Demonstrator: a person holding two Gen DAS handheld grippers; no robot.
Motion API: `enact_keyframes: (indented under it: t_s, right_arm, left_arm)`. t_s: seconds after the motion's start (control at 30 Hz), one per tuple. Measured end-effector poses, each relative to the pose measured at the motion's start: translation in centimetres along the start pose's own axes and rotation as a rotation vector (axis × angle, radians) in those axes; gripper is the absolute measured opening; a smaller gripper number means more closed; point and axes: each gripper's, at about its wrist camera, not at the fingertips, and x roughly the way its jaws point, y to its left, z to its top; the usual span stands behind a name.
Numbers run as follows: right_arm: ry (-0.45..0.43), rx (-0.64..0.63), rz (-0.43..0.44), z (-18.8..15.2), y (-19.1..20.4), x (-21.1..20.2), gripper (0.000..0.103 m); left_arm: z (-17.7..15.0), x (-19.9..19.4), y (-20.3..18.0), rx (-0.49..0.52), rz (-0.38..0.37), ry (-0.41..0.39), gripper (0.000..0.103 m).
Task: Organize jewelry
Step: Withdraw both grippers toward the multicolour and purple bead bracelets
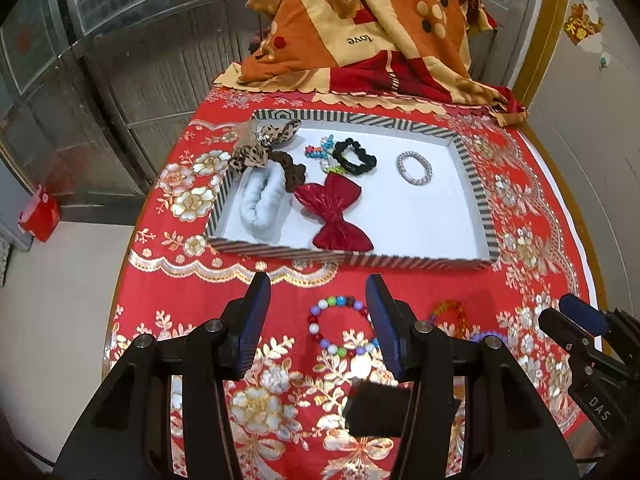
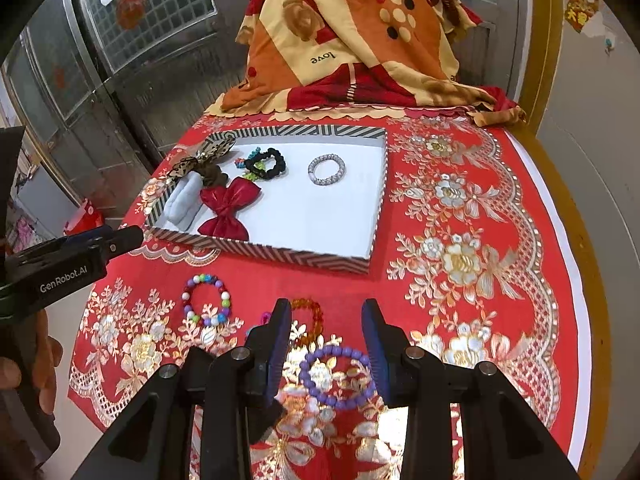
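A striped tray with a white floor holds a red bow, scrunchies, a leopard bow and a silver bracelet. In front of it, on the red cloth, lies a multicolour bead bracelet. My left gripper hovers over it, open, touching nothing. An amber bracelet and a purple bead bracelet lie to its right. My right gripper stands open above the purple one, whose right side is hidden behind a finger.
A folded orange and red quilt is piled at the table's far end. The flowered cloth lies bare right of the tray. The table's edge drops to the floor on the left, where a red bag stands.
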Motion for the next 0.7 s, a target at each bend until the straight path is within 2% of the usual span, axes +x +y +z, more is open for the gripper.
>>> enact_keyframes:
  t_s: [0.33,0.7]
  right_arm:
    - [0.012,0.009,-0.002,-1.9,0.0,-0.6,0.034]
    - [0.015,0.011,-0.007,-2.5,0.3,-0.9,0.037]
  left_arm:
    - [-1.7,-0.7,-0.5,0.020,0.006,0.007,0.049]
    - [-2.0,-0.6,-0.7,0.025,0.004,0.014,0.049]
